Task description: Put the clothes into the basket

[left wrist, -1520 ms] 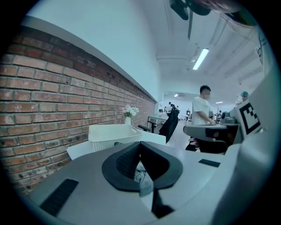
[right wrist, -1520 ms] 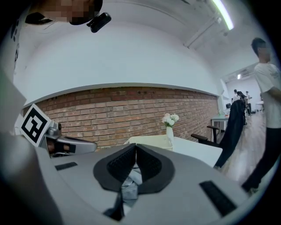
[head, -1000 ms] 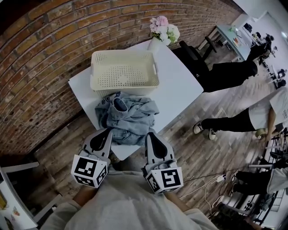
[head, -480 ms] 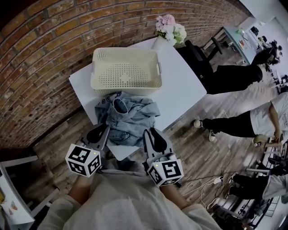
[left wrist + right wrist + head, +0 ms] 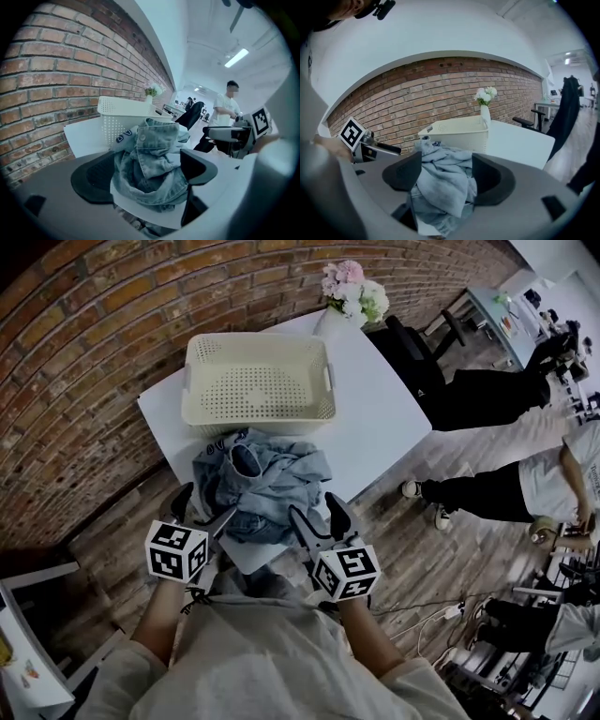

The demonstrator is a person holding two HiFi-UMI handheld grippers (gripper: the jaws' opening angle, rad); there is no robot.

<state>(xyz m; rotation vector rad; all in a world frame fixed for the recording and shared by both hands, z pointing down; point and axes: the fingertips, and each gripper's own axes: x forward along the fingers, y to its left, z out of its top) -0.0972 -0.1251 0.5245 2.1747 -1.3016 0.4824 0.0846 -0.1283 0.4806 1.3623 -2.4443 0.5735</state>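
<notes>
A crumpled pile of blue denim clothes lies on the white table, just in front of an empty cream perforated basket. My left gripper is at the table's near edge, left of the pile's near end, and its jaws are opening. My right gripper is at the pile's near right, its jaws opening too. In the left gripper view the denim fills the gap ahead of the left gripper, with no pad pressing on it. The right gripper shows the same clothes and the basket beyond.
A vase of flowers stands at the table's far corner. A brick wall runs along the left. A black office chair and standing people are on the wooden floor to the right. Cables lie nearby.
Both grippers' jaws were shut and now stand apart. The left gripper has pulled back a little from the pile; the right one stays at the near table edge.
</notes>
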